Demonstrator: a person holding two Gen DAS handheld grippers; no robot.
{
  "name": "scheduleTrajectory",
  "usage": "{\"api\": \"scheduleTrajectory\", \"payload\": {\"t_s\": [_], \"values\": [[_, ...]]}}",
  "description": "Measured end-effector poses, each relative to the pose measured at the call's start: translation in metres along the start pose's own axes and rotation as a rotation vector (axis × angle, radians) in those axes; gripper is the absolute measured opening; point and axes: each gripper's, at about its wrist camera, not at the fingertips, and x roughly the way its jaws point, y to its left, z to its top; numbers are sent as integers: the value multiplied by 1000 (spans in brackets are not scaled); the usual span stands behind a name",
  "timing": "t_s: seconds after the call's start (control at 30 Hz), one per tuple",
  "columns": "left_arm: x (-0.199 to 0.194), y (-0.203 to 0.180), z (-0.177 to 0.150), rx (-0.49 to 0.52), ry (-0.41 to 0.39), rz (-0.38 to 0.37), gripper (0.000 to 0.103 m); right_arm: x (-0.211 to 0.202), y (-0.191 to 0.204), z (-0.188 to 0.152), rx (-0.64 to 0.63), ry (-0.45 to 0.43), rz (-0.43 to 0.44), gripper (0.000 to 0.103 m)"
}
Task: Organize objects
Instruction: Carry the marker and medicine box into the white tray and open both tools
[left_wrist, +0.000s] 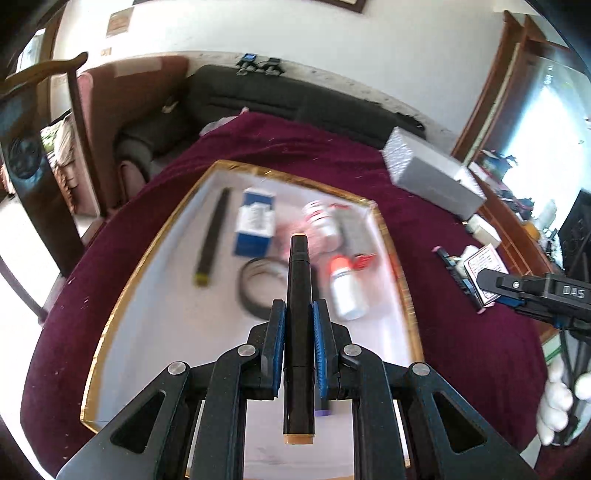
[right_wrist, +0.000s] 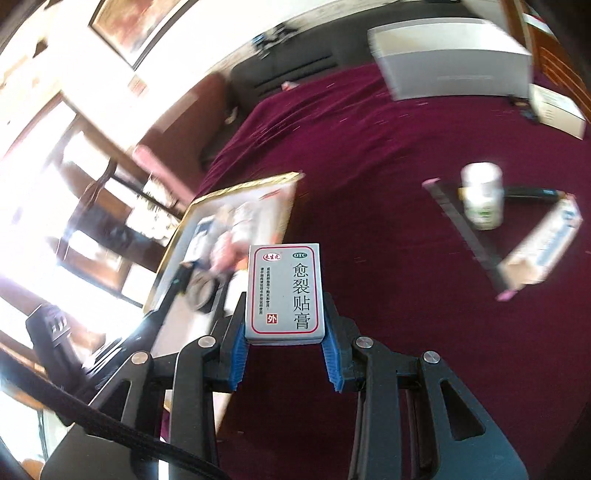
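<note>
Right then, both grippers were loaded over the table. The left gripper (left_wrist: 299, 325) had its ribbed blue pads clamped tight on a slim black marker (left_wrist: 298, 295), a smooth glossy barrel with an orange band at each end, pointing straight ahead above the tray (left_wrist: 147, 332).

That tray was a flat white rectangle with a shiny gold foil rim, lying on the plush maroon tablecloth (left_wrist: 461, 332). Inside it, blurred, lay a long thin black stick (left_wrist: 212, 236) with a yellowish end, a blue-and-white carton (left_wrist: 256, 221), a round black ring (left_wrist: 255, 291), and a white plastic bottle (left_wrist: 345, 291) with an orange cap on its side, beside other reddish packets too smeared to make out.

The right gripper (right_wrist: 284, 339) was pinching a flat grey-white box (right_wrist: 284, 291) by its side edges, a rounded-corner rectangle with a red border and bold black Chinese characters plus an "OTC" mark. It hung over the cloth just beside the tray's right edge.

Well off to the right on the cloth stood an upright white jar (right_wrist: 482, 195), touching a thin black ruler-like strip (right_wrist: 465, 236), with a long pale carton (right_wrist: 543, 247) lying tilted near it. A big silver-grey box (right_wrist: 450, 59) sat at the far side of the table.
</note>
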Motion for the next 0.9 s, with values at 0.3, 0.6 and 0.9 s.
{"api": "scheduleTrajectory", "payload": {"t_s": [0.3, 0.6, 0.9], "values": [[21, 18, -15, -11, 82, 17, 12, 68, 56, -16, -117, 142, 13, 33], [17, 29, -30, -32, 125, -6, 12, 111, 74, -41, -187, 232, -83, 33], [18, 42, -27, -51, 117, 51, 12, 119, 84, -48, -275, 211, -206, 33]]}}
